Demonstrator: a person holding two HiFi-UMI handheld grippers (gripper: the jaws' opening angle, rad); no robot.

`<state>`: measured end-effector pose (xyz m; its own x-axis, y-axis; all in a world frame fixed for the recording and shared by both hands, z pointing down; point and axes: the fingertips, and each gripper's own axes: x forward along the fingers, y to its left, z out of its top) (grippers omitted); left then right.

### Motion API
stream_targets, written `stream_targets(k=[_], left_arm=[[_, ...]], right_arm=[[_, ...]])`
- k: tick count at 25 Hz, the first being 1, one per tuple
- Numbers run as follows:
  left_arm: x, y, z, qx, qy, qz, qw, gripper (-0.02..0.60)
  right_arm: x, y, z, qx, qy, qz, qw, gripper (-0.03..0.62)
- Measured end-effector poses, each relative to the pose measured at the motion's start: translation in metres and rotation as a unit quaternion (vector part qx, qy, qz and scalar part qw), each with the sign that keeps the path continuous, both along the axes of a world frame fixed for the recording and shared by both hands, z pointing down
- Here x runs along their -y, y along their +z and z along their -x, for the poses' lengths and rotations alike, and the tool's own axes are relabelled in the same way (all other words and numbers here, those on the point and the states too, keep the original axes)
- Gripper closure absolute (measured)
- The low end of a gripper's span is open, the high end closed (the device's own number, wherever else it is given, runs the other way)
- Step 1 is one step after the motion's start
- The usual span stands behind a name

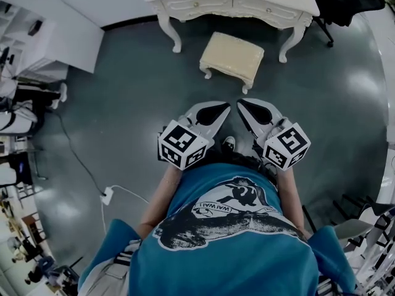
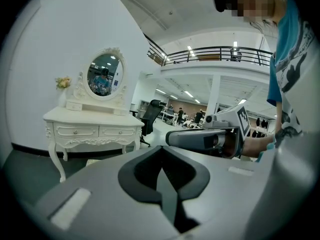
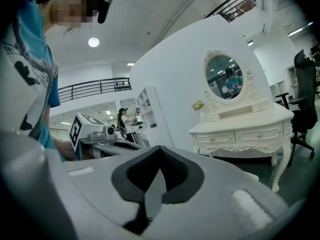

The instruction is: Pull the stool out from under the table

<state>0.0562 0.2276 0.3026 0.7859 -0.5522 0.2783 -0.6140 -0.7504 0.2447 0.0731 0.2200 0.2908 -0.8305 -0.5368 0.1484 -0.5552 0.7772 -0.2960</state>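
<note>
In the head view a cream cushioned stool [image 1: 231, 57] with short curved legs stands on the dark floor just in front of the white dressing table [image 1: 234, 2], clear of its top. Both grippers are held side by side at the person's chest, well short of the stool. My left gripper [image 1: 226, 105] is shut with nothing in it, and my right gripper [image 1: 241, 103] is likewise shut and empty. The left gripper view looks over its closed jaws [image 2: 161, 156] at the table [image 2: 92, 121]. In the right gripper view the closed jaws [image 3: 159, 156] also point toward the table [image 3: 245, 129].
A white power strip [image 1: 107, 196] with its cable lies on the floor at the left. White shelving [image 1: 55, 39] stands far left, a black office chair [image 1: 336, 5] to the table's right. An oval mirror [image 2: 104, 76] tops the table. More furniture crowds the lower corners.
</note>
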Motion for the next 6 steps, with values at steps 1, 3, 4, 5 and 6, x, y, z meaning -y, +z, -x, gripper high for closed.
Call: stream_targets(k=[1,3,4,5,6], left_arm=[[0.0004,-0.0003,0.0002,0.000,0.000,0.001,1.0000,0.569],[0.0016,-0.0002,0.0003,0.002,-0.001,0.002,1.0000,0.569],[0.0021,0.0002,0.0004,0.003,-0.002,0.002,1.0000,0.569],[0.0027,0.0006,0.0006,0.004,-0.002,0.003,1.0000,0.569],[0.0032,0.0011,0.0007,0.004,-0.003,0.004,1.0000,0.569]], right_arm=[[0.0006,-0.0004,0.0005,0.000,-0.001,0.000,1.000,0.594],[0.0020,-0.0004,0.0008,0.001,-0.001,0.001,1.000,0.594],[0.0025,0.0000,0.0007,0.001,-0.002,0.002,1.000,0.594],[0.0029,0.0006,0.0006,0.001,-0.002,0.002,1.000,0.594],[0.0033,0.0012,0.0005,0.002,-0.002,0.003,1.000,0.594]])
